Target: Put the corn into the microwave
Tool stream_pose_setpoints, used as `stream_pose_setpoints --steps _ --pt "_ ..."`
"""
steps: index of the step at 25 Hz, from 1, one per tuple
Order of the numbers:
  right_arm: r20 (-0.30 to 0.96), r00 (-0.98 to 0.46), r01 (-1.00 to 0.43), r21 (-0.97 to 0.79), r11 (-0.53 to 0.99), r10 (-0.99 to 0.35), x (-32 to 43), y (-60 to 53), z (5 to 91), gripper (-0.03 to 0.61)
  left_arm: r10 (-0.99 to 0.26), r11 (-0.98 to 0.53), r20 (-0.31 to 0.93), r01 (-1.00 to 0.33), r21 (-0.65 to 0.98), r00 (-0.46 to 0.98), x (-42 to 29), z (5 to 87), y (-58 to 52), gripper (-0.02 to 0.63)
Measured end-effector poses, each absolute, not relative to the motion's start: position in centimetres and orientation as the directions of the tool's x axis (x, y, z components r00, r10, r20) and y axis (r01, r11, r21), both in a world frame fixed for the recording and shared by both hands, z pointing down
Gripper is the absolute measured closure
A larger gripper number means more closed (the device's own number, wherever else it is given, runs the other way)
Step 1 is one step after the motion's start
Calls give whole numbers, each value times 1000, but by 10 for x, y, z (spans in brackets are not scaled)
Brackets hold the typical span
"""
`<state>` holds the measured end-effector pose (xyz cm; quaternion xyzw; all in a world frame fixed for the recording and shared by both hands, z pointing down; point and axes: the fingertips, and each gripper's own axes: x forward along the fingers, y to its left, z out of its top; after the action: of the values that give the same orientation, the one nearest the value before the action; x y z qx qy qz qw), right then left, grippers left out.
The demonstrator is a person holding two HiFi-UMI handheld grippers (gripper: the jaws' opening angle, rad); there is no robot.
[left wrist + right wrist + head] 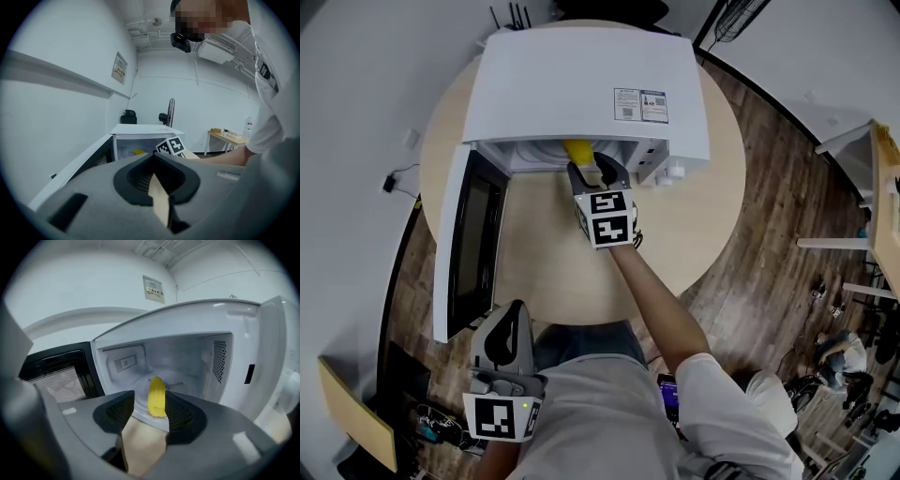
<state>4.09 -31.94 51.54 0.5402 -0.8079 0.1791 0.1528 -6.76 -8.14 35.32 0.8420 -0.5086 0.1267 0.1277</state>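
Note:
The yellow corn (156, 397) lies on the glass plate inside the open white microwave (581, 84), its near end close to the front sill; in the head view the corn (578, 150) shows just inside the opening. My right gripper (592, 169) hovers at the opening. Its jaws stand apart in front of the cob, and the pads do not press on it in the right gripper view (151, 394). The microwave door (469, 244) hangs wide open to the left. My left gripper (514, 309) stays low near my body, jaws together and empty, pointing toward the microwave (140, 136).
The microwave stands at the back of a round wooden table (694, 225). The open door (51, 376) juts over the table's left side. Wooden floor surrounds the table, with a desk (881, 197) at the right and cables (394, 180) by the left wall.

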Motion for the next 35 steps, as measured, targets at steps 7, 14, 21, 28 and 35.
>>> stream_pose_setpoints --steps 7,14,21,28,35 --pt "431 -399 -916 -150 371 -810 49 -297 501 377 -837 -431 326 -897 101 439 -76 351 -78 617" --pt "420 -417 -909 -175 379 -806 63 -264 483 402 -820 -464 304 -874 144 485 -67 348 -71 617" --pt "407 -451 -892 -211 399 -794 69 -228 465 430 -817 -479 279 -863 157 504 -66 345 -65 618" --pt "409 -463 -887 -220 407 -787 76 -193 450 483 -802 -503 275 -847 169 531 -65 345 -53 618" --pt "387 -470 -882 -232 410 -793 78 -164 427 518 -790 -525 265 -833 173 553 -68 337 -48 617"
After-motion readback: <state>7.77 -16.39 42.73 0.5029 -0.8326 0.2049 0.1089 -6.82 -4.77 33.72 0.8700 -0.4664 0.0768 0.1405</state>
